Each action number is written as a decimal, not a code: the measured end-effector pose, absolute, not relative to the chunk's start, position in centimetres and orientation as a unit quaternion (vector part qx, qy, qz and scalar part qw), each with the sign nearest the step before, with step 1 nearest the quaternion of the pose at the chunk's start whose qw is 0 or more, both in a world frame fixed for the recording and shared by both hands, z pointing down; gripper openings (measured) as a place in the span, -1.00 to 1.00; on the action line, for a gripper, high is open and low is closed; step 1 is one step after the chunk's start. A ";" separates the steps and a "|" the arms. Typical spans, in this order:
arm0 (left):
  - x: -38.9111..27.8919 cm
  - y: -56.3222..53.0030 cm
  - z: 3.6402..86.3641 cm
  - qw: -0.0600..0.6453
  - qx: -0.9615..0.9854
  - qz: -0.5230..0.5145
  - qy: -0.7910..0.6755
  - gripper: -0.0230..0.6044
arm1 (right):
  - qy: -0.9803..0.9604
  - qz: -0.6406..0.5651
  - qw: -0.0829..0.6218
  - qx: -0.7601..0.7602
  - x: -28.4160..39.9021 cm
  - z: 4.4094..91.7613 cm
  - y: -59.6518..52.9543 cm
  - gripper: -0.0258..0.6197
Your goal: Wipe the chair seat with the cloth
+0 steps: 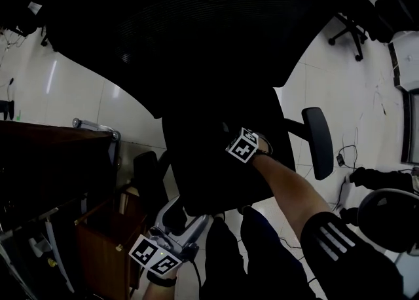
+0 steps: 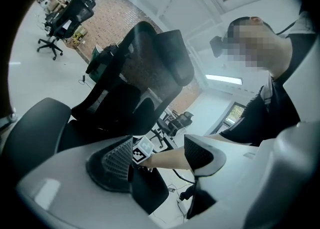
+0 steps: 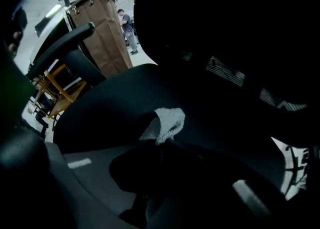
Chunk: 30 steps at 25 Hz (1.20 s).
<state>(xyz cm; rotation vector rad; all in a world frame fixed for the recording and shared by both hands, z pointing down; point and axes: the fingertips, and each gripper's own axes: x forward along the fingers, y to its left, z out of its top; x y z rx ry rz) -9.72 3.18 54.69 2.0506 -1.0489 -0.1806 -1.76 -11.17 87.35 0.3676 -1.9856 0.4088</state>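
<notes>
A black office chair fills the head view, with its backrest at the top and its seat in the middle. My right gripper rests on the seat, its marker cube facing up. In the right gripper view it is shut on a white cloth that presses against the dark seat. My left gripper hangs low by the seat's front edge. Its jaws stand open with nothing between them, looking up at the chair and the right arm.
Armrests stick out on the right and left of the seat. A wooden cabinet and a dark desk stand at the left. Another office chair and floor cables lie to the right. A brown cart stands beyond.
</notes>
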 end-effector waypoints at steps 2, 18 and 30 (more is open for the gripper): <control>-9.0 2.9 54.4 0.404 0.815 -0.072 -0.409 0.15 | -0.809 0.159 0.538 0.174 3.3 87.4 -12.4 -0.83; -8.4 4.4 53.1 0.398 0.817 -0.060 -0.413 0.15 | -0.848 0.186 0.483 0.115 -6.7 83.4 -5.1 -0.83; -8.6 6.4 53.9 0.404 0.812 -0.058 -0.418 0.15 | -0.841 0.123 0.527 0.020 -7.7 87.1 2.8 -0.83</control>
